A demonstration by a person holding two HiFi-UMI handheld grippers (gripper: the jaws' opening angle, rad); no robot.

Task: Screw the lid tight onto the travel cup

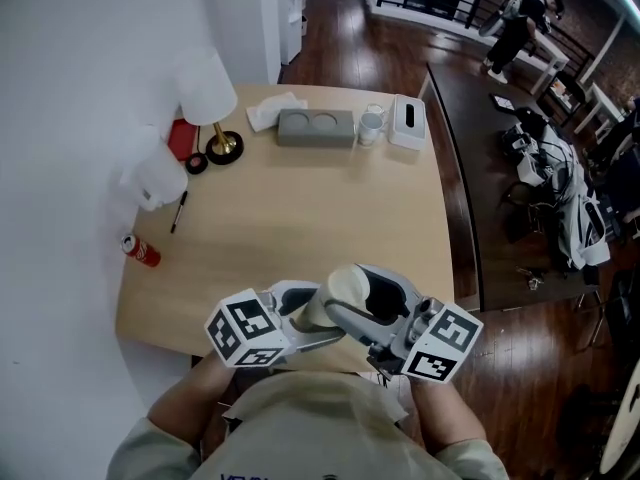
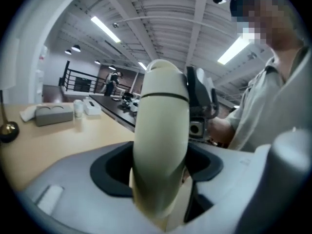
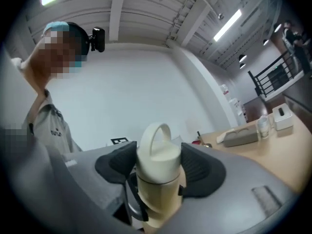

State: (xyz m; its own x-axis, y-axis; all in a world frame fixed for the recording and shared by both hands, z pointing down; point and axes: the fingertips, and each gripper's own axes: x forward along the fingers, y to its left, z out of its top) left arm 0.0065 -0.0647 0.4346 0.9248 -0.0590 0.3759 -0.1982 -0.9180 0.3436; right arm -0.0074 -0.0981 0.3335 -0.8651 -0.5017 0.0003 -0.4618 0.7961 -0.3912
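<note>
1. Up close, your left fingers (image 2: 109, 172) are clamped on the body of the cream travel cup (image 2: 161, 140). The dark pads press both its sides, so the left gripper (image 2: 158, 168) has it held.
2. On the other end, your right fingers (image 3: 202, 169) pinch the lid (image 3: 157, 155). Its loop handle stands up between the pads, and the right gripper (image 3: 157, 165) is closed round it.
3. That lid sits on top of the cup, with a thin seam line showing just beneath it.
4. From the head view, the cup hangs in the air between both grippers. It's close to your chest, over the near edge of the desk (image 1: 300, 218), and it isn't resting on it.
5. Out at the far edge of the desk there's a grey holder (image 1: 316, 127) with two round hollows and a white tissue box (image 1: 407, 122), with a small clear cup (image 1: 371, 125) between them.
6. On the left, by the wall, you've got a lamp (image 1: 223, 146) on a brass foot, a pen (image 1: 178, 211) and a red can (image 1: 141, 251) lying on its side.
</note>
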